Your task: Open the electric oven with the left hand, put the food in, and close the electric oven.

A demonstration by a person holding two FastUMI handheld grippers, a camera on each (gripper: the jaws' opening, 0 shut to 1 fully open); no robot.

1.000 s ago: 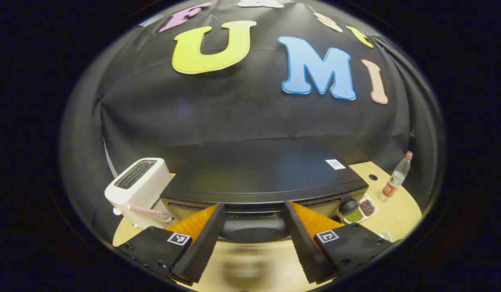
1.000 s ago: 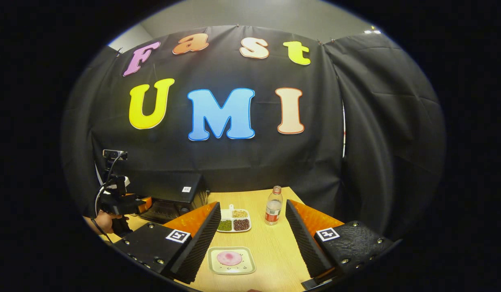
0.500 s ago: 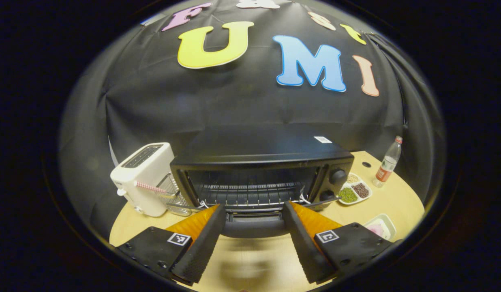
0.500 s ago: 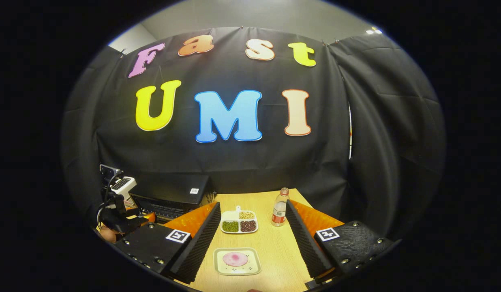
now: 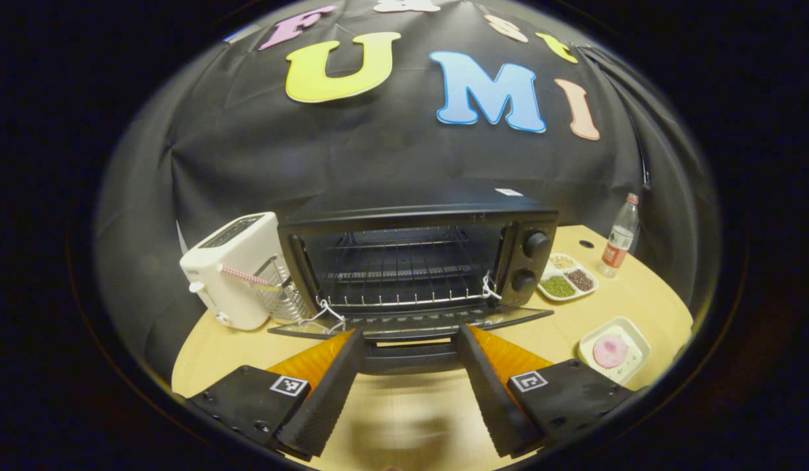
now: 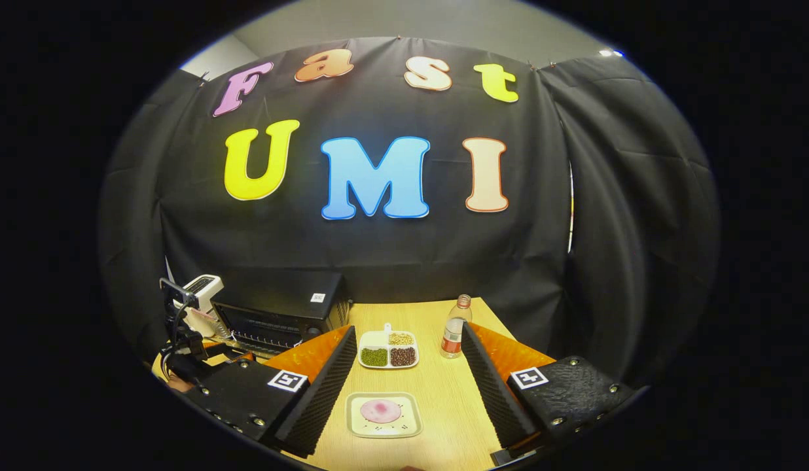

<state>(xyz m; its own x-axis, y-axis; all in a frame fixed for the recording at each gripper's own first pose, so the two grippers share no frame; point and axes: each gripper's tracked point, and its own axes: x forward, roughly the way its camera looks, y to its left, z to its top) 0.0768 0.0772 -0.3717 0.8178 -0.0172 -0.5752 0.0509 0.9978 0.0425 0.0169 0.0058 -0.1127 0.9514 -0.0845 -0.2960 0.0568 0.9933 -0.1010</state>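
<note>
The black electric oven [image 5: 417, 261] stands open, its wire racks showing. Its glass door [image 5: 411, 320] lies folded down, nearly flat. The door's black handle [image 5: 410, 356] lies across the gap of my left gripper [image 5: 410, 332], whose fingers stand wide apart, open. The food, a pink round on a white square plate [image 5: 612, 352], rests on the table to the oven's right. In the right gripper view this plate [image 6: 383, 414] lies just below my right gripper [image 6: 408, 329], which is open and holds nothing. The oven [image 6: 280, 314] sits far left there.
A white toaster [image 5: 237, 268] stands left of the oven, with a wire rack beside it. A divided dish of beans [image 5: 567, 281] and a plastic bottle [image 5: 619, 235] stand to the oven's right. The round wooden table [image 5: 404, 425] has bare room in front of the door.
The oven door has swung from nearly shut down to fully open, with the left gripper lowering and drawing back along with the handle. The right gripper has barely moved.
</note>
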